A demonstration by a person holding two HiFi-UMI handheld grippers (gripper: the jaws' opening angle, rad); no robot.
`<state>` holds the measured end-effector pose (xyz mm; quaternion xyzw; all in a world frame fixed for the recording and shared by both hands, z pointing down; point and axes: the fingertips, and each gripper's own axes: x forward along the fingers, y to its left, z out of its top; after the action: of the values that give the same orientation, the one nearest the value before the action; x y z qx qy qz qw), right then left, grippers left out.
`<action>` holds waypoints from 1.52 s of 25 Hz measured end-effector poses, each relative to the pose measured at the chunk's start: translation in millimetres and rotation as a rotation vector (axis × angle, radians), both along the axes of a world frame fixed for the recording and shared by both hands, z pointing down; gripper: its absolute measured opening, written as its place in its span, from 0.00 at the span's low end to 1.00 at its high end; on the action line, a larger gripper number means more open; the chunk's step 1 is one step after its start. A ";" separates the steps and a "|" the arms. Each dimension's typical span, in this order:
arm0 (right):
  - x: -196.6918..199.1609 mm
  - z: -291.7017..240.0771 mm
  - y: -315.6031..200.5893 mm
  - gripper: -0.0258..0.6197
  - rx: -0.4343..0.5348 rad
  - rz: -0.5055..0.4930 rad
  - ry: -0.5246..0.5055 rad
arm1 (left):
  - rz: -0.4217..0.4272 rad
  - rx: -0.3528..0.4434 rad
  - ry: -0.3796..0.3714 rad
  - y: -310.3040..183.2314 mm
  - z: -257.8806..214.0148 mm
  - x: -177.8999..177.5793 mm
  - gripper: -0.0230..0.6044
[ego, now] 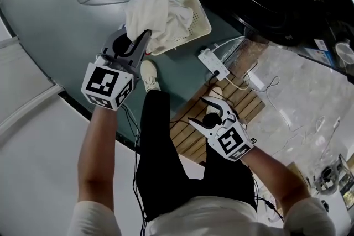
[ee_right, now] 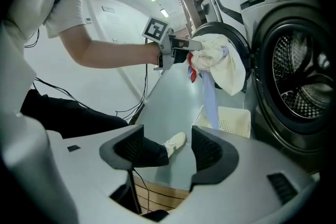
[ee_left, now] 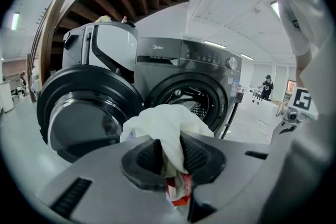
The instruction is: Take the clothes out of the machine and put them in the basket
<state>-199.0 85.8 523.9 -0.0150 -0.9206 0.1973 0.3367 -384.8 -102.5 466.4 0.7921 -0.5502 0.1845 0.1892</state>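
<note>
Left fingers (ee_left: 149,157): the ribbed dark pads are pinched on a fold of the garment, with cloth filling the narrow gap between them.
Left gripper (ego: 139,40): a grey two-finger tool with a black-and-white marker cube. It is held out at arm's length so that the load hangs free of the person's legs.
Garment (ego: 152,14): a cream-white, soft, crumpled piece of clothing. It bunches above the pinch and droops past it. A red printed scrap shows just under the pads in the left gripper view, and a pale blue strip dangles from the bundle in the right gripper view.
Garment's place: out of the drum, in the air, over the near edge of the basket and not yet resting in it.
Basket (ego: 200,15): a cream perforated plastic laundry basket on the grey-green floor (ego: 55,25), set just in front of the machine, probably to keep the carry short.
Right fingers (ee_right: 207,149): spread apart with nothing between them; only a white shoe (ee_right: 176,140) and the floor show through the gap.
Right gripper (ego: 203,112): a matching grey tool, held back near the person's knee, well apart from the garment and out of the way.
Washing machine (ee_left: 194,60): a dark grey front-loader with its round black door (ee_left: 84,113) swung wide, leaving the drum mouth open.
Step in hand: by the look of it, lowering the garment into the basket.
</note>
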 end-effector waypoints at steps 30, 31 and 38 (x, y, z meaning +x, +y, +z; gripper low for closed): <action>-51.8 82.3 -48.5 0.48 -0.030 0.149 0.142 | 0.201 -0.473 -0.102 -37.9 373.7 -9.0 0.14; -52.2 85.0 -49.0 0.48 -0.032 0.152 0.147 | 0.199 -0.485 -0.100 -38.2 382.5 -9.1 0.14; -56.8 102.5 -55.5 0.48 -0.048 0.186 0.168 | 0.252 -0.553 -0.151 -38.0 427.0 -3.1 0.17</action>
<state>-255.8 30.3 626.4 0.0788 -0.8815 0.2502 0.3925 -387.9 -140.5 893.4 0.7566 -0.3893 0.4074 0.3318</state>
